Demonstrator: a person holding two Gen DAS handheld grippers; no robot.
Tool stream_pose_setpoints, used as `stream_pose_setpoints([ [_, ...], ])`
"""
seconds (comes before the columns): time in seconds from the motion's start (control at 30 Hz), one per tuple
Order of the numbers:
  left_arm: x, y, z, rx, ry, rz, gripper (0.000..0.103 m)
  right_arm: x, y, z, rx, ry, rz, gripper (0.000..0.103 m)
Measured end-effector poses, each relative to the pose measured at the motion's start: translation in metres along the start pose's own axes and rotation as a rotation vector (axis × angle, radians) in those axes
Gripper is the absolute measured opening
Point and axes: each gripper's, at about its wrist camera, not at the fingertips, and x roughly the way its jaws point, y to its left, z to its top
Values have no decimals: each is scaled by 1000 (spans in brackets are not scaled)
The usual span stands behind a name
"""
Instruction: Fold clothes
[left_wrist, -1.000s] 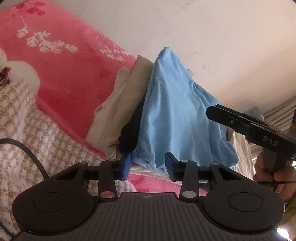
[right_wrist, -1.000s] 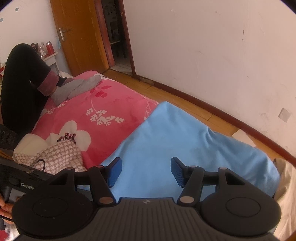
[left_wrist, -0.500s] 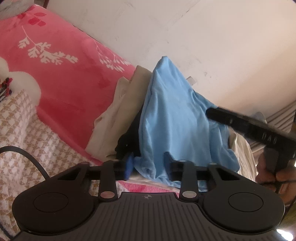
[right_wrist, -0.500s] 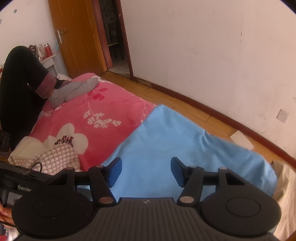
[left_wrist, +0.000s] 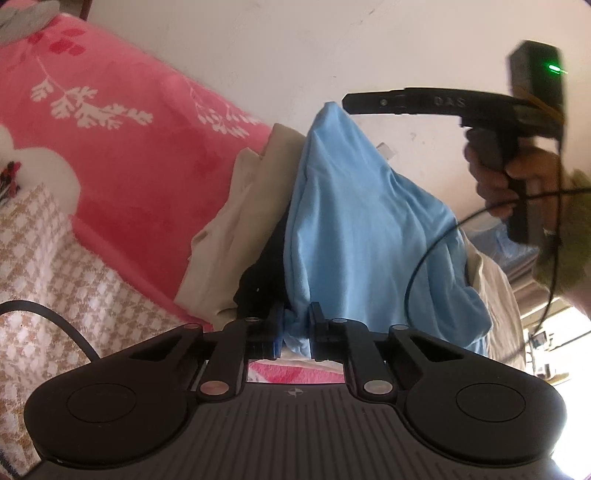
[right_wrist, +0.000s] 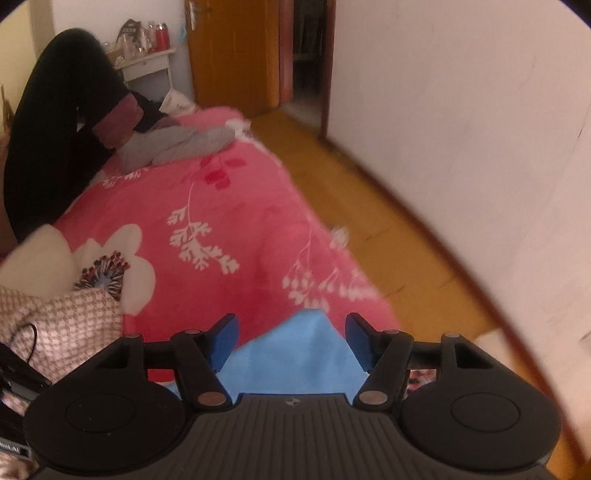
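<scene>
pink floral bed (left_wrist: 122, 155): blue shirt (left_wrist: 354, 221) unfolded, its edge being pinched by closing left tool (left_wrist: 295, 325); right tool (right_wrist: 291, 341) opening, empty.

A light blue cotton shirt (left_wrist: 362, 229) lies ahead of the left gripper (left_wrist: 295, 325) on a pink floral bed blanket (left_wrist: 110, 147), with a beige folded garment (left_wrist: 243, 206) to its left.

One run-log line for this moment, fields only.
left hand-held gripper: closing on blue shirt edge | right hand-held gripper: opening, unclamped over shirt corner | surface: pink floral blanket
</scene>
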Motion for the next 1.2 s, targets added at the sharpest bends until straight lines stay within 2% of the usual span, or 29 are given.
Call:
stream_pose_setpoints([
  [0.17,0,0,-4,12,-7,-13,11,31,-40,6,161,85,109,66],
  [0.3,-3,-2,-4,26,-30,-15,8,39,-49,1,191,110,155,59],
  [0.4,-6,-5,-4,38,-51,-20,6,39,-48,-5,180,113,159,42],
  [0.43,-8,-6,-5,42,-59,-26,6,38,-47,-7,166,108,153,32],
  [0.47,-10,-9,-5,55,-69,-31,6,35,-45,-9,152,94,144,17],
  [0.57,-17,-19,-5,100,-96,-41,5,20,-50,-16,180,32,140,10],
  [0.93,-30,-18,11,141,-147,-57,5,-27,-61,-34,307,-141,145,6],
  [1.03,-25,-16,9,144,-132,-44,5,-30,-58,-38,292,-136,108,6],
  [1.2,-23,-11,8,134,-135,-28,5,-18,-55,-39,310,-143,110,6],
])
